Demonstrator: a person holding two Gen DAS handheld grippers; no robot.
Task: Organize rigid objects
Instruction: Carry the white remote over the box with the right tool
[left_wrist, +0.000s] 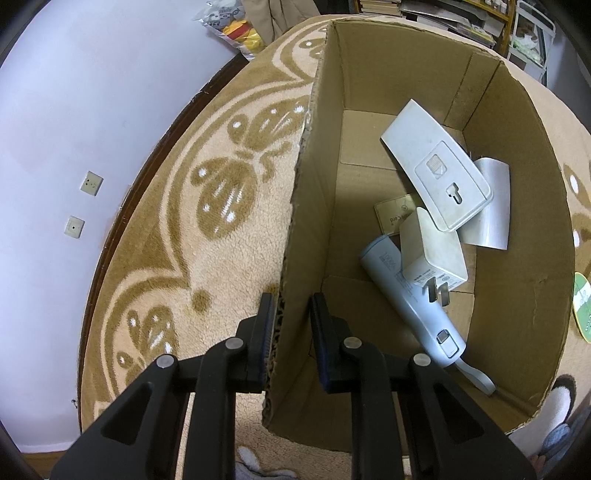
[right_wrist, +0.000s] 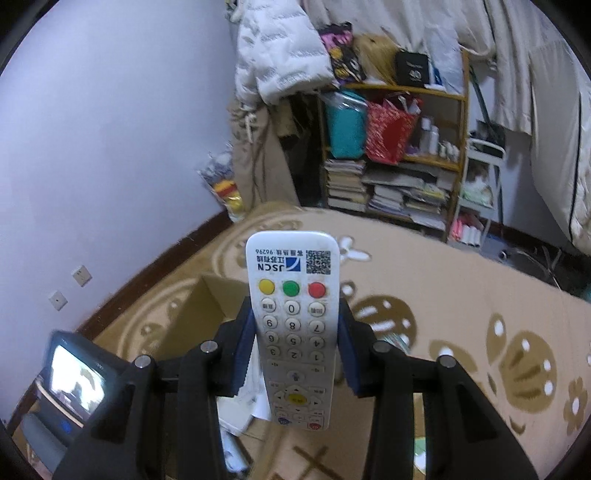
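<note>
Dim, cool indoor light, soft shadow inside the cardboard box (left_wrist: 424, 74), strong fisheye bending, dark vignetted corners.

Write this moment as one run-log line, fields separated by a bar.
left gripper: astride cardboard box wall | right gripper: shut on remote, lifted | in box: power bank, charger

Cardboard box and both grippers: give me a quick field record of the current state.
left gripper: straddles the cardboard box wall, one finger on each side
right gripper: shut on white remote, held above the carpet
box contents: white flat device, white charger, light blue power bank, beige card, grey sheet
</note>
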